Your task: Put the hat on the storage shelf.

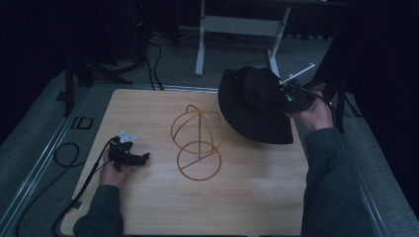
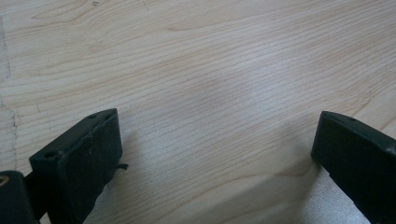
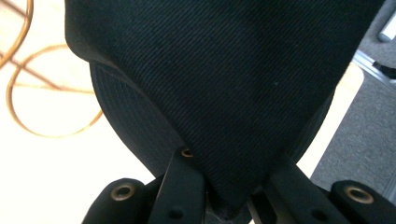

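A black brimmed hat [image 1: 254, 103] hangs tilted over the table's far right part, its brim low near the wood. My right gripper [image 1: 288, 97] is shut on the hat at its right side; in the right gripper view the black cloth [image 3: 224, 84] is pinched between the two jaws, my right gripper [image 3: 233, 186] at the bottom. A gold wire hat stand [image 1: 197, 140] sits in the middle of the table, left of the hat, bare. My left gripper [image 1: 144, 158] rests low at the table's left, and in its own view my left gripper [image 2: 217, 154] is open over bare wood.
The wooden table [image 1: 148, 207] has a metal frame along its left edge. Cables [image 1: 64, 158] trail off the left side. A white desk frame [image 1: 237, 27] stands on the floor beyond the table. Dark curtains close off the back and right.
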{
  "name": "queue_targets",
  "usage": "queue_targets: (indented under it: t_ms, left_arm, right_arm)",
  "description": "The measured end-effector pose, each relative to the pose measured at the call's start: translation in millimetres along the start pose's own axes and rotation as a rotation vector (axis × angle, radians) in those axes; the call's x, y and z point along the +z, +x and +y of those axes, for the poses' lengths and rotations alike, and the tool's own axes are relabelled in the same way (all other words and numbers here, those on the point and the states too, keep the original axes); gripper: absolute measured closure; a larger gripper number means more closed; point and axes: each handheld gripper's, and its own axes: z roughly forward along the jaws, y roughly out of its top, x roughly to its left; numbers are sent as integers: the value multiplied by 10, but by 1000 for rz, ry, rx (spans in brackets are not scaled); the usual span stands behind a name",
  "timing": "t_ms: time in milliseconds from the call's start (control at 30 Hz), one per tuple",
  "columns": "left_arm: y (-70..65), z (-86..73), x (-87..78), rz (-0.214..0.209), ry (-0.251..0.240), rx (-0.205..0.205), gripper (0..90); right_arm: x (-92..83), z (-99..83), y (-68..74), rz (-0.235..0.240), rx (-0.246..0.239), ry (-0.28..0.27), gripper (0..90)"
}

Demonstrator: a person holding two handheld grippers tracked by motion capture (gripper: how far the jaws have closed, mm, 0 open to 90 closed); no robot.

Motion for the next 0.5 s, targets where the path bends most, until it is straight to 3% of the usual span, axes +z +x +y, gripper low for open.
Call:
queue_targets:
  t_ms: [200,500]
  left_arm:
    - [0,0,0,0,0,0,20]
    - [0,0,0,0,0,0,20]
  right_arm:
    - [9,-15,25,-1,38,-93,873]
    - [61,-25,87,45,55,-174,872]
